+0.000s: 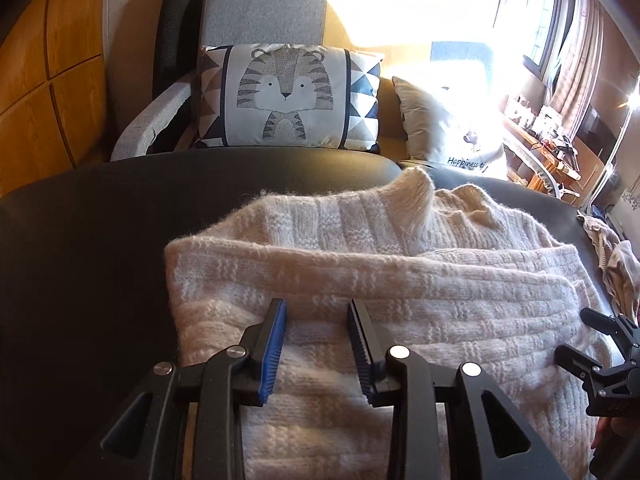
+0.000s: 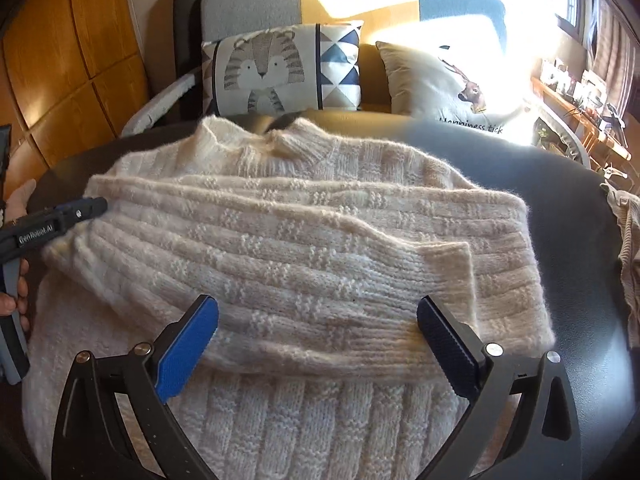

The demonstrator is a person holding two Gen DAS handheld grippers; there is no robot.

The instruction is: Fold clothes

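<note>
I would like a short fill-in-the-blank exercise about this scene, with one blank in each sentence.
1. The cream knitted sweater lies on a ____ table.
2. The cushion on the grey chair shows a cartoon ____.
3. The right gripper has its jaws wide ____.
4. The pads of the left gripper are coloured ____.

Missing words: black; tiger; open; blue

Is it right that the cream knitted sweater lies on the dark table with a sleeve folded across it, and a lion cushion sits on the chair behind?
Almost. The cream knitted sweater lies on the dark table with a sleeve folded across it, but the cushion on the grey chair shows a striped tiger, not a lion. The left wrist view shows it plainly.
</note>
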